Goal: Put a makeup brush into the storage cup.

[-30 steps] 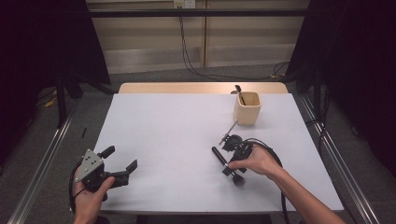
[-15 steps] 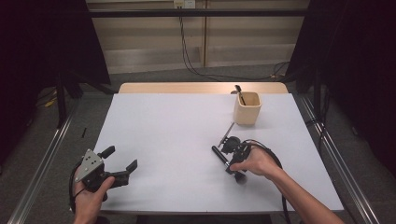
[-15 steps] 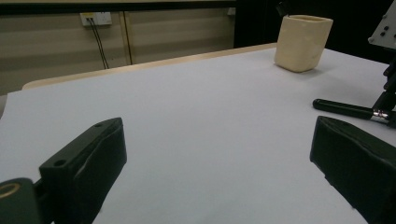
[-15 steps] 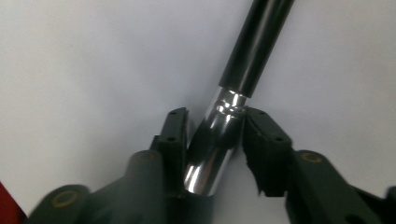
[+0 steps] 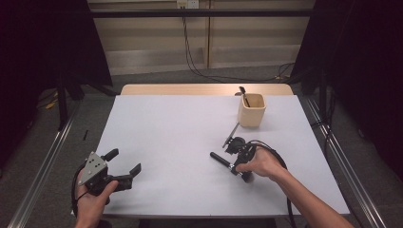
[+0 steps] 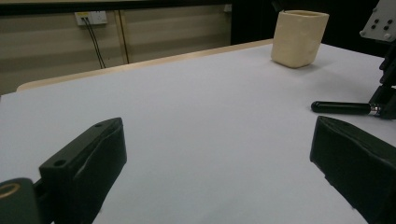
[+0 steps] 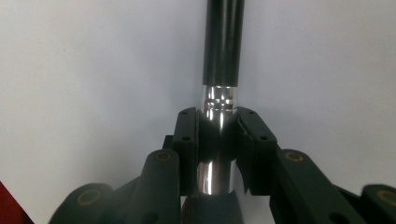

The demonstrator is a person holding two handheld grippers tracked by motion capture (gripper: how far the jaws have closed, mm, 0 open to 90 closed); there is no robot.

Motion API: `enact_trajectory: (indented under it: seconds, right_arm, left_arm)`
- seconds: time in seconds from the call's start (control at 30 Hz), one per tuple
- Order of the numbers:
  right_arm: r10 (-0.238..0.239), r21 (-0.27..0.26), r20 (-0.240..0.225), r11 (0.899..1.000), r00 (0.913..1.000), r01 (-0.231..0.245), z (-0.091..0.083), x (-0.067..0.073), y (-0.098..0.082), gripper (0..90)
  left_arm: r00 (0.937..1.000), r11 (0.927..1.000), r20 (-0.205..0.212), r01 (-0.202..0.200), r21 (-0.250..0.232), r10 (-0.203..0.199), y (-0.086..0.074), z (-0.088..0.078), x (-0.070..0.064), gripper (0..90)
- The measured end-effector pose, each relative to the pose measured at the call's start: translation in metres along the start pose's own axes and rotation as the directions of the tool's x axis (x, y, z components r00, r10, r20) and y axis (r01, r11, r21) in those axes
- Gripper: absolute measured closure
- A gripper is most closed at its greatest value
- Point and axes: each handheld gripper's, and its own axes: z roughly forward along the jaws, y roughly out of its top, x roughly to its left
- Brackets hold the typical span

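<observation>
- Two jaws of the right gripper (image 7: 218,140) are clenched on the chrome ferrule of a black-handled utensil (image 7: 223,42); slick metal could let it twist or slip out.
- Beyond it, the beige holder cup (image 5: 251,109) could tip if bumped.
- Left gripper (image 5: 124,166) idles, jaws spread, well apart.

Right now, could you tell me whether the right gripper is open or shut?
Shut. In the right gripper view both pads press against the shiny metal neck of a black-handled tool, with no gap on either side of it.
</observation>
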Motion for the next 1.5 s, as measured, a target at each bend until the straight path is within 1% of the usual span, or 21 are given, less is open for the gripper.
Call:
enact_trajectory:
  seconds: [0.17, 0.23, 0.3, 0.4, 0.53, 0.57, 0.67, 0.73, 0.83, 0.93, 1.0, 1.03, 1.13, 1.2, 1.23, 1.27, 1.3, 1.33, 1.4, 1.47, 1.5]
  right_arm:
    - [0.032, -0.030, -0.014, 0.999, 0.9994, -0.032, -0.002, -0.001, -0.006, 71.5]
    - [0.030, -0.041, -0.013, 0.999, 0.9995, -0.031, -0.003, -0.003, -0.008, 71.5]
    - [0.047, -0.060, -0.018, 0.997, 0.9987, -0.048, -0.005, -0.004, -0.010, 71.5]
    - [0.056, -0.091, -0.026, 0.994, 0.9981, -0.058, -0.011, -0.005, -0.012, 71.5]
    - [0.049, -0.128, -0.026, 0.990, 0.9984, -0.052, -0.015, -0.003, -0.014, 71.5]
    - [0.037, -0.140, -0.024, 0.989, 0.9990, -0.040, -0.016, -0.004, -0.014, 71.5]
    - [0.034, -0.191, -0.027, 0.981, 0.9991, -0.038, -0.021, -0.004, -0.015, 71.5]
    - [0.032, -0.233, -0.035, 0.972, 0.9988, -0.040, -0.025, -0.004, -0.016, 71.5]
    - [0.022, -0.295, -0.041, 0.955, 0.9989, -0.033, -0.030, -0.004, -0.019, 71.5]
    - [0.049, -0.329, -0.051, 0.942, 0.9975, -0.063, -0.031, -0.006, -0.021, 71.5]
    - [0.060, -0.367, -0.059, 0.927, 0.9964, -0.078, -0.031, -0.009, -0.024, 71.5]
    - [0.064, -0.379, -0.061, 0.922, 0.9961, -0.083, -0.032, -0.009, -0.025, 71.5]
    - [0.062, -0.431, -0.064, 0.898, 0.9960, -0.084, -0.033, -0.010, -0.027, 71.5]
    - [0.058, -0.472, -0.068, 0.878, 0.9960, -0.084, -0.035, -0.011, -0.029, 71.5]
    - [0.055, -0.488, -0.067, 0.869, 0.9962, -0.081, -0.036, -0.011, -0.029, 71.5]
    - [0.053, -0.508, -0.068, 0.858, 0.9963, -0.080, -0.037, -0.011, -0.030, 71.5]
    - [0.055, -0.521, -0.071, 0.849, 0.9960, -0.084, -0.037, -0.011, -0.030, 71.5]
    - [0.050, -0.540, -0.069, 0.838, 0.9964, -0.080, -0.038, -0.011, -0.031, 71.5]
    - [0.031, -0.567, -0.058, 0.822, 0.9979, -0.058, -0.039, -0.010, -0.031, 71.5]
    - [0.013, -0.594, -0.063, 0.803, 0.9979, -0.048, -0.040, -0.009, -0.032, 71.4]
    - [-0.001, -0.610, -0.060, 0.791, 0.9982, -0.036, -0.040, -0.009, -0.032, 71.5]
  left_arm:
    - [1.0000, 1.0000, -0.004, 0.002, 0.000, -0.002, 0.000, 0.000, 0.000, 3.6]
    - [1.0000, 1.0000, -0.004, 0.003, -0.001, -0.003, 0.000, 0.000, 0.000, 3.6]
    - [1.0000, 1.0000, -0.002, 0.000, 0.001, 0.000, 0.000, 0.000, 0.000, 3.6]
    - [1.0000, 1.0000, -0.001, -0.002, 0.003, 0.002, 0.000, 0.000, 0.000, 3.6]
    - [1.0000, 1.0000, -0.003, 0.001, 0.003, -0.001, 0.000, -0.001, 0.000, 3.6]
    - [1.0000, 1.0000, -0.002, 0.002, 0.003, -0.002, 0.000, -0.001, 0.000, 3.6]
    - [1.0000, 1.0000, -0.003, -0.001, 0.003, 0.001, 0.000, -0.001, 0.000, 3.6]
    - [1.0000, 1.0000, -0.003, 0.000, 0.004, 0.000, 0.000, -0.001, 0.000, 3.6]
    - [1.0000, 1.0000, -0.007, 0.003, 0.006, -0.002, 0.000, -0.001, 0.001, 3.6]
    - [1.0000, 0.9999, -0.006, 0.000, 0.011, 0.000, 0.000, -0.001, 0.001, 3.5]
    - [1.0000, 0.9999, -0.003, -0.002, 0.013, 0.002, 0.000, -0.001, 0.001, 3.5]
    - [1.0000, 0.9999, -0.001, -0.003, 0.014, 0.003, 0.000, -0.001, 0.001, 3.5]
    - [1.0000, 0.9999, 0.001, -0.004, 0.015, 0.004, 0.001, -0.001, 0.001, 3.5]
    - [1.0000, 0.9998, 0.009, -0.004, 0.018, 0.004, 0.001, -0.001, 0.002, 3.7]
    - [0.9999, 0.9998, 0.015, -0.004, 0.019, 0.004, 0.001, -0.001, 0.001, 3.9]
    - [0.9998, 0.9998, 0.017, -0.007, 0.019, 0.007, 0.001, -0.001, 0.001, 4.0]
    - [0.9998, 0.9998, 0.017, -0.008, 0.018, 0.008, 0.001, -0.001, 0.001, 4.0]
    - [0.9998, 0.9998, 0.019, -0.008, 0.017, 0.007, 0.001, -0.001, 0.001, 4.0]
    - [0.9997, 0.9999, 0.024, -0.008, 0.015, 0.007, 0.001, -0.001, 0.000, 3.9]
    - [0.9994, 0.9999, 0.032, -0.010, 0.010, 0.010, 0.002, -0.001, 0.000, 3.8]
    - [0.9994, 0.9999, 0.035, -0.007, 0.009, 0.007, 0.002, -0.001, 0.000, 3.6]
